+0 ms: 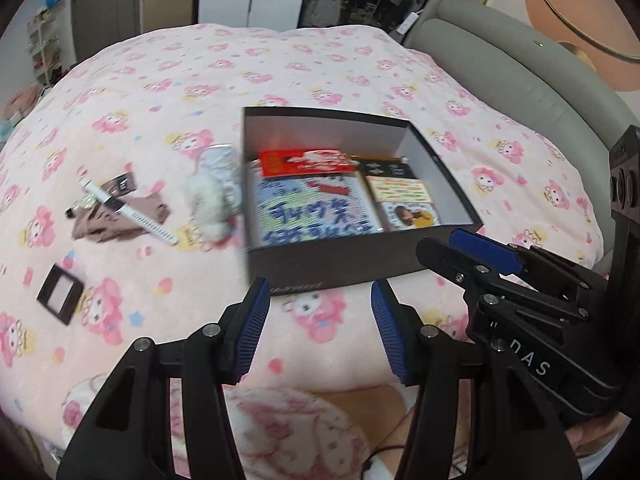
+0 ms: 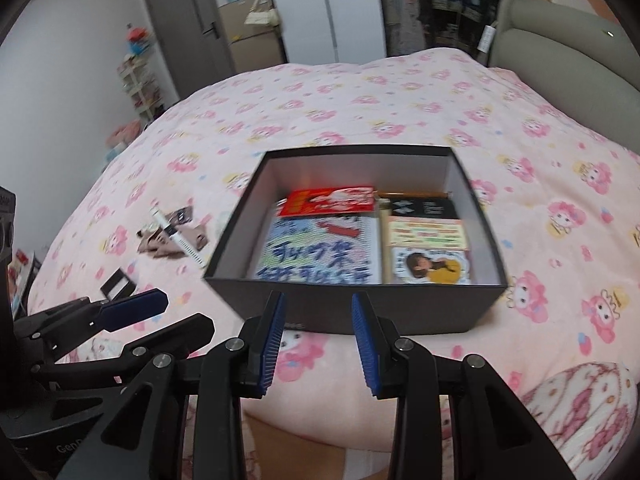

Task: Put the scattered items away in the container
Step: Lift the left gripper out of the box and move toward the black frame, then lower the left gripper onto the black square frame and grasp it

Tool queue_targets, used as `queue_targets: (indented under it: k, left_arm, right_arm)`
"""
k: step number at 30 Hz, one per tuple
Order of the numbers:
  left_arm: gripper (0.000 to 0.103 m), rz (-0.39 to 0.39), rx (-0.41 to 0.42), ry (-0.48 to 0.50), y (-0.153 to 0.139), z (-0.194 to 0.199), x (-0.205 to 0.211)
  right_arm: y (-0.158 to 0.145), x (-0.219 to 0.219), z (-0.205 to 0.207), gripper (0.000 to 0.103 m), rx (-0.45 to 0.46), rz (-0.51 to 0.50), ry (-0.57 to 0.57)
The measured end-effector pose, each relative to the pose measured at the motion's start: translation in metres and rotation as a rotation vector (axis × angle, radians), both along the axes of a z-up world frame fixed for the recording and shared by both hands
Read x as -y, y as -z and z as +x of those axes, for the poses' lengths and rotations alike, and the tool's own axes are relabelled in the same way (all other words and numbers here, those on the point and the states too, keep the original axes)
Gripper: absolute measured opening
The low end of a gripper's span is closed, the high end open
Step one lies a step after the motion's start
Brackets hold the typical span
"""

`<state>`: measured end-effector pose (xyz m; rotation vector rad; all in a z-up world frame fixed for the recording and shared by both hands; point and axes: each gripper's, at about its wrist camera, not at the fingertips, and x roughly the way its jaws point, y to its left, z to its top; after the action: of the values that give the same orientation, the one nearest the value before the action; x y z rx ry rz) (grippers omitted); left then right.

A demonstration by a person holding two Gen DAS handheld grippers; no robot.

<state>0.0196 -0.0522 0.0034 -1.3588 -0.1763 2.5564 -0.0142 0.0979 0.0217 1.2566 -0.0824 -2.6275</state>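
Right wrist view: black box [image 2: 360,304] just beyond the right gripper [image 2: 318,300], jaws part-open and empty; left gripper [image 1: 320,292] wider, empty. Booklets fill the box.

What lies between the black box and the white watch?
In the left wrist view, a white fluffy plush toy lies between the black cardboard box and the white strap watch.

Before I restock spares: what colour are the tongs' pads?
Blue, ribbed pads; clearest in the right wrist view.
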Motion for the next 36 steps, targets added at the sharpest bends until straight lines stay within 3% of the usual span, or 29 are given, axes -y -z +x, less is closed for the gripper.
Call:
queue_targets:
  k: [15, 28, 36]
  left_arm:
    - [0.053, -0.004, 0.034, -0.2, 0.013, 0.035, 0.113]
    - [0.053, 0.092, 0.071, -0.435, 0.047, 0.048, 0.22]
    - [0.055, 0.194, 0.122, -0.609, 0.091, 0.035, 0.277]
  right_arm:
    - [0.009, 0.12, 0.007, 0.031, 0.04, 0.047, -0.235]
    - [0.027, 0.232, -0.006, 0.03, 0.062, 0.106, -0.424]
    - [0.065, 0.293, -0.044, 0.03, 0.187, 0.089, -0.577]
